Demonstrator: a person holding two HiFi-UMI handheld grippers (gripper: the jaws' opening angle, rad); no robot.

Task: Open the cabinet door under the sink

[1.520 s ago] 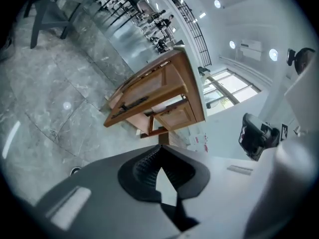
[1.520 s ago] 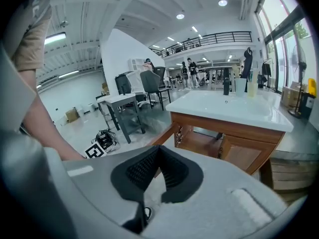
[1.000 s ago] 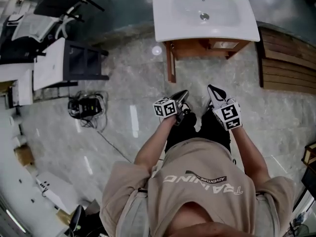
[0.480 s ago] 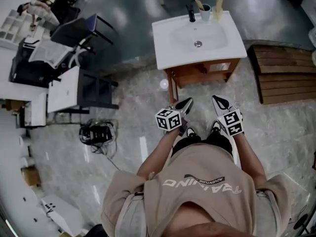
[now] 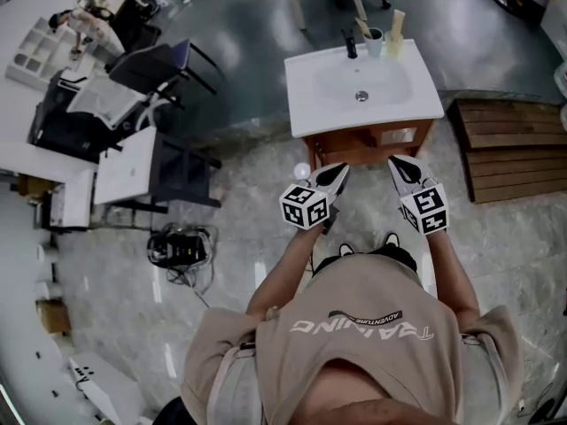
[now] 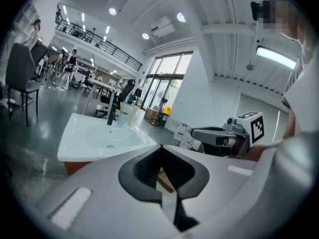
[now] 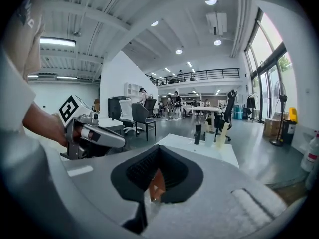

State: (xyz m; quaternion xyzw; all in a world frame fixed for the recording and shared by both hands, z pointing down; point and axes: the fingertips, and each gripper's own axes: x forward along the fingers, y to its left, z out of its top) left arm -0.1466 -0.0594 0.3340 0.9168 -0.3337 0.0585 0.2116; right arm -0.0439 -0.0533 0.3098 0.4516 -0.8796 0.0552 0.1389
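A white sink (image 5: 363, 87) sits on a wooden cabinet (image 5: 368, 142), whose front shows only as a narrow strip under the basin; I cannot make out the door. Both grippers are held up side by side just short of that front, touching nothing. My left gripper (image 5: 337, 175) is shut and empty. My right gripper (image 5: 400, 166) looks shut and empty too. In the left gripper view the jaws (image 6: 160, 147) meet, with the sink (image 6: 99, 136) ahead on the left. In the right gripper view the jaws (image 7: 159, 147) meet below the sink's top (image 7: 199, 151).
A black tap (image 5: 351, 44) and cups (image 5: 374, 38) stand at the sink's back edge. Wooden decking (image 5: 505, 149) lies to the right. Left are a white desk (image 5: 124, 166), chairs and a tangle of cables (image 5: 177, 246) on the floor. The person's shoes (image 5: 368, 246) stand on marble floor.
Both grippers have risen and moved closer to the cabinet front. The left one has rolled. The sink now sits lower in the head view.
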